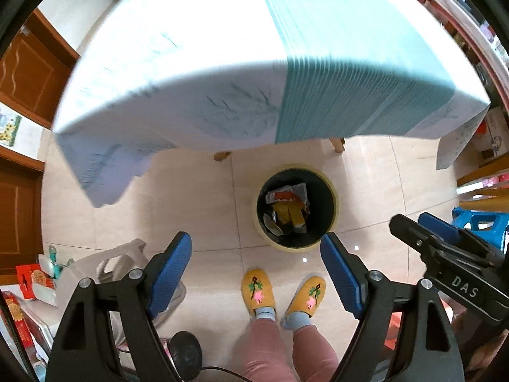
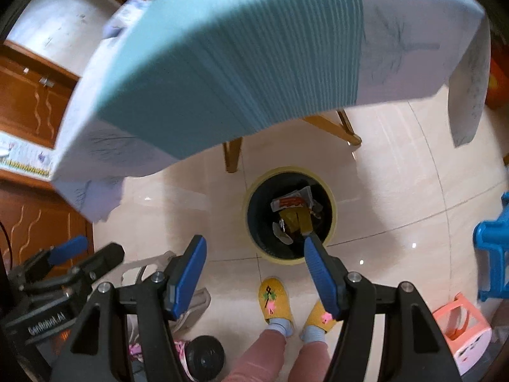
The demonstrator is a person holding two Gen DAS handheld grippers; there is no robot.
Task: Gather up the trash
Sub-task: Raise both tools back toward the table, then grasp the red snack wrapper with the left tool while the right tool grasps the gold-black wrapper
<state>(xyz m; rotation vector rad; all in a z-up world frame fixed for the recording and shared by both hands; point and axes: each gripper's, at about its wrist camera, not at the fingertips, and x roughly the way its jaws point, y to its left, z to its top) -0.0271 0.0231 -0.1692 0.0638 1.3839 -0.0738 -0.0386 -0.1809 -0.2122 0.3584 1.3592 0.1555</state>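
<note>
A round bin with a yellow rim (image 1: 294, 249) (image 2: 286, 261) stands on the tiled floor just in front of the table. Inside its black liner lie crumpled wrappers (image 1: 288, 197) (image 2: 291, 202), red-white and yellow. My left gripper (image 1: 256, 273) hovers high over the floor near the bin, open, with nothing between its blue pads. My right gripper (image 2: 256, 270) hangs beside it, also open and holding nothing. Each gripper shows in the other's view: the right one (image 1: 416, 226) at the right edge, the left one (image 2: 89, 250) at the left edge.
A table under a white and teal cloth (image 1: 191, 63) (image 2: 222, 63) fills the upper half, its wooden legs (image 2: 232, 152) behind the bin. A person's feet in yellow slippers (image 1: 257, 289) (image 2: 275, 299) stand below. Around are a grey stool (image 1: 105, 264), a blue stool (image 2: 490, 238) and a pink stool (image 2: 461, 328).
</note>
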